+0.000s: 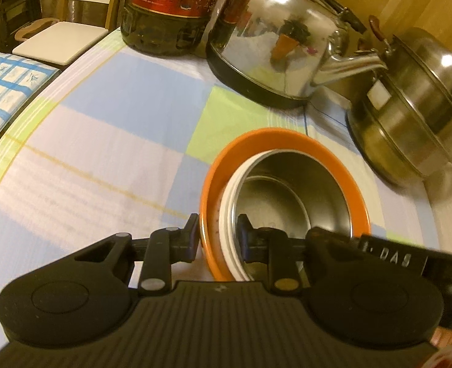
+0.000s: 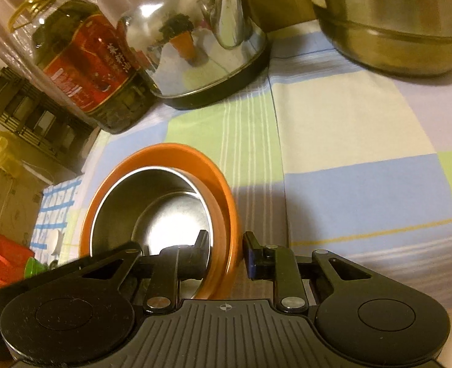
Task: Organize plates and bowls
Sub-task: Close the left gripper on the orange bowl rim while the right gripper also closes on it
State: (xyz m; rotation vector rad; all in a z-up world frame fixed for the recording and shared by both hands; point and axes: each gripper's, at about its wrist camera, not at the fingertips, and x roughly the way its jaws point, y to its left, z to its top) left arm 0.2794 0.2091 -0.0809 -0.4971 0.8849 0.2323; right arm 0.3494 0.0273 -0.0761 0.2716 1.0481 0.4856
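Note:
Three nested bowls sit together: an orange bowl [image 1: 287, 136] outermost, a white bowl [image 1: 229, 214] inside it and a steel bowl [image 1: 287, 184] innermost. My left gripper [image 1: 218, 236] is shut on the near rims, one finger outside the orange wall and the other inside the steel bowl. In the right wrist view, my right gripper [image 2: 226, 248] is shut on the opposite side of the orange bowl [image 2: 220, 184]. Its left finger is inside the steel bowl [image 2: 164, 220] and its right finger is outside. The stack looks tilted over the checked tablecloth [image 1: 103, 122].
A shiny steel kettle [image 1: 275, 46] on a black base, a large oil bottle [image 1: 170, 9] and a lidded steel pot [image 1: 419, 116] stand along the far side of the table. A white chair [image 1: 60, 40] is beyond the table's left edge. Boxes and a rack [image 2: 26, 116] sit off the table.

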